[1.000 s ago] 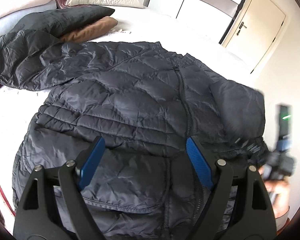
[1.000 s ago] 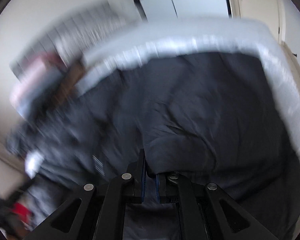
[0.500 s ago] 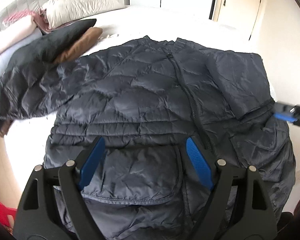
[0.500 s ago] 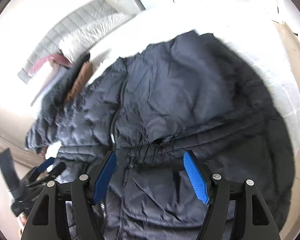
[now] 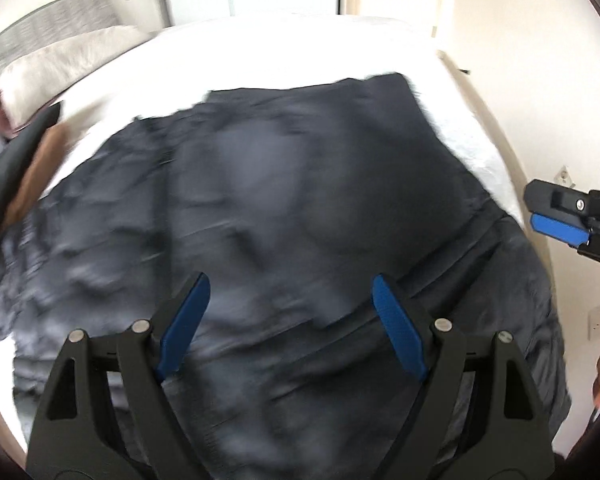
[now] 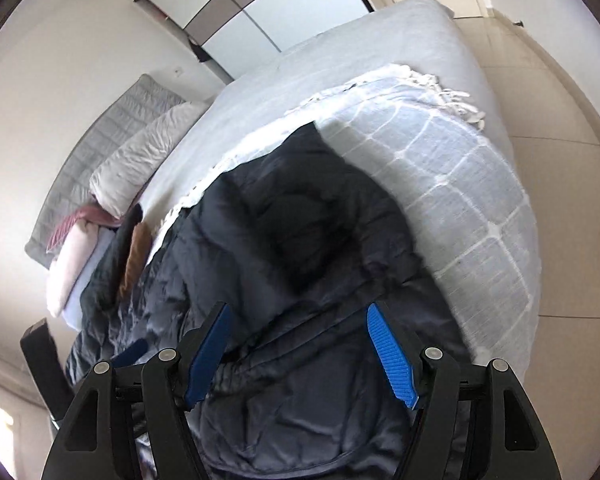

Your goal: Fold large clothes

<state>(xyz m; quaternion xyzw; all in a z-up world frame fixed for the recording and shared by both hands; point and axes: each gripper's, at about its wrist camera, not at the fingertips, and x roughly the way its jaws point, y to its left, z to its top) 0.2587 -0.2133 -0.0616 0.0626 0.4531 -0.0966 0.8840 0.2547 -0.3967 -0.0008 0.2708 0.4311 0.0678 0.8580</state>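
Observation:
A dark navy quilted puffer jacket [image 5: 284, 216] lies spread front-up on a white bed; it also shows in the right wrist view [image 6: 300, 240]. Its right sleeve is folded across the body. My left gripper [image 5: 288, 320] is open and empty, hovering over the jacket's lower part. My right gripper [image 6: 300, 344] is open and empty above the folded sleeve's cuff and the jacket's hem. The right gripper also shows at the right edge of the left wrist view [image 5: 560, 228]. The left view is motion-blurred.
A white bed [image 5: 300, 56] with a checked throw [image 6: 460, 184] carries the jacket. Pillows [image 6: 140, 160] and folded clothes [image 6: 72, 256] are stacked at the headboard end, beside black and brown cushions [image 5: 28, 168]. Tiled floor [image 6: 560, 160] lies to the right.
My right gripper let go of the sleeve after laying it across the jacket and now stands open. The left gripper view swung right over the jacket and stayed open.

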